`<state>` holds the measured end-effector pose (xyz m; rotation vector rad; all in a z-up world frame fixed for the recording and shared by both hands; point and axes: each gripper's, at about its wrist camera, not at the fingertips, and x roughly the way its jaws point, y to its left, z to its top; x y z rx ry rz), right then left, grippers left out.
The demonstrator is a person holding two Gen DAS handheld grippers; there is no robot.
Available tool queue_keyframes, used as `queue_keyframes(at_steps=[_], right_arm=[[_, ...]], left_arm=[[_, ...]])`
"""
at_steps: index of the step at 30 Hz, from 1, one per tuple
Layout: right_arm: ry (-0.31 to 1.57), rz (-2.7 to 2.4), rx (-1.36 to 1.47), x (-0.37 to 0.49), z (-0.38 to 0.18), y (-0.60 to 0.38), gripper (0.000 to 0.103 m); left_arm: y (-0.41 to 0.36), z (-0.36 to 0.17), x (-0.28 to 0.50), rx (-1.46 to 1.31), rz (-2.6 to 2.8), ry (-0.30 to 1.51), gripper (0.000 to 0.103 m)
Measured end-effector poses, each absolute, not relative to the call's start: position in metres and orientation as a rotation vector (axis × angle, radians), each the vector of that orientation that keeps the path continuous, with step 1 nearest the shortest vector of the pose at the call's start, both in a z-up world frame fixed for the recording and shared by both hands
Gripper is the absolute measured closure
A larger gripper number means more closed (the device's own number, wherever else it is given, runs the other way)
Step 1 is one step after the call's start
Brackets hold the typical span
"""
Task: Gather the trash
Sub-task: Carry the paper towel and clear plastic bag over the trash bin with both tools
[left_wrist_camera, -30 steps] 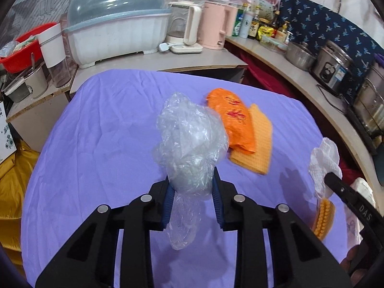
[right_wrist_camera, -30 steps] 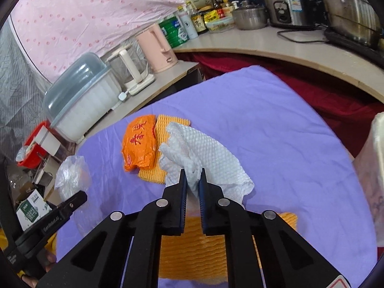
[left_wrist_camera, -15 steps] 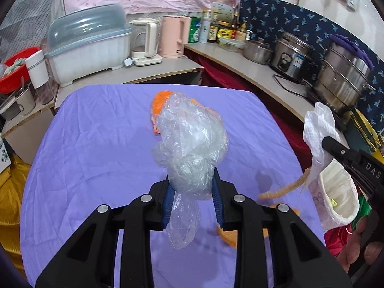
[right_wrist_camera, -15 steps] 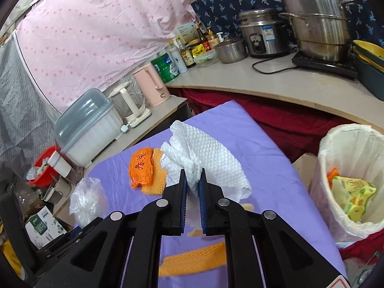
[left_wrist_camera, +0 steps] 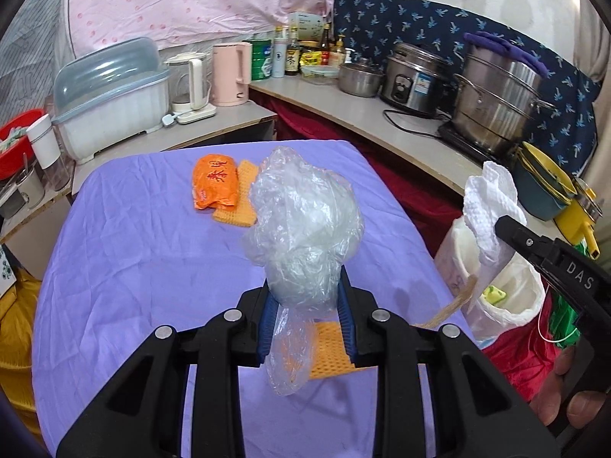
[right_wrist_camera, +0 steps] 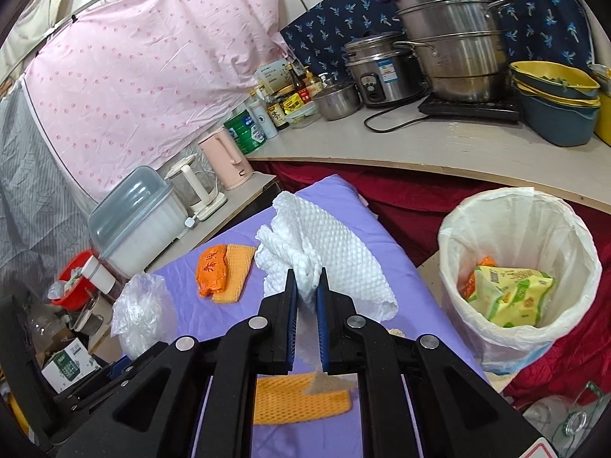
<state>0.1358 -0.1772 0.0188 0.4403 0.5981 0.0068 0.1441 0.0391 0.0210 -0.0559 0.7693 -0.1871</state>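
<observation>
Beside the lined bin point(right_wrist_camera: 519, 267), off the right edge of the worktop point(left_wrist_camera: 126, 252), both grippers carry trash. The left gripper point(left_wrist_camera: 305, 301) has its jaws pinching a crumpled clear bag point(left_wrist_camera: 305, 229) over the purple cloth; the right gripper point(right_wrist_camera: 305, 286) has its jaws pressed nearly together on a white paper towel point(right_wrist_camera: 324, 252), close to the bin's rim. To my eye the risk is the bag: it is slick and puffy, held low, and could slip out or drift wide of the bin if released too early. The towel hangs loose and might drape over the rim. An orange packet point(left_wrist_camera: 215, 181) and two orange mesh pieces wait on the cloth. Around stands a crowded kitchen: pink curtain, steel pots, kettles, a dish box.
</observation>
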Motion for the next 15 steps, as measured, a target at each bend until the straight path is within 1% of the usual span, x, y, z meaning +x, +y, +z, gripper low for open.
queue_keyframes(at_steps=[10, 15], right_arm=[[0.572, -0.010, 0.486, 0.103, 0.022, -0.203, 0.094], [0.608, 0.034, 0.535, 0.097, 0.010, -0.206, 0.094]], left_arm=[[0.006, 0.031, 0.113, -0.014, -0.249, 0.748, 0.075], [0.005, 0.030, 0.105, -0.015, -0.254, 0.753, 0.075]])
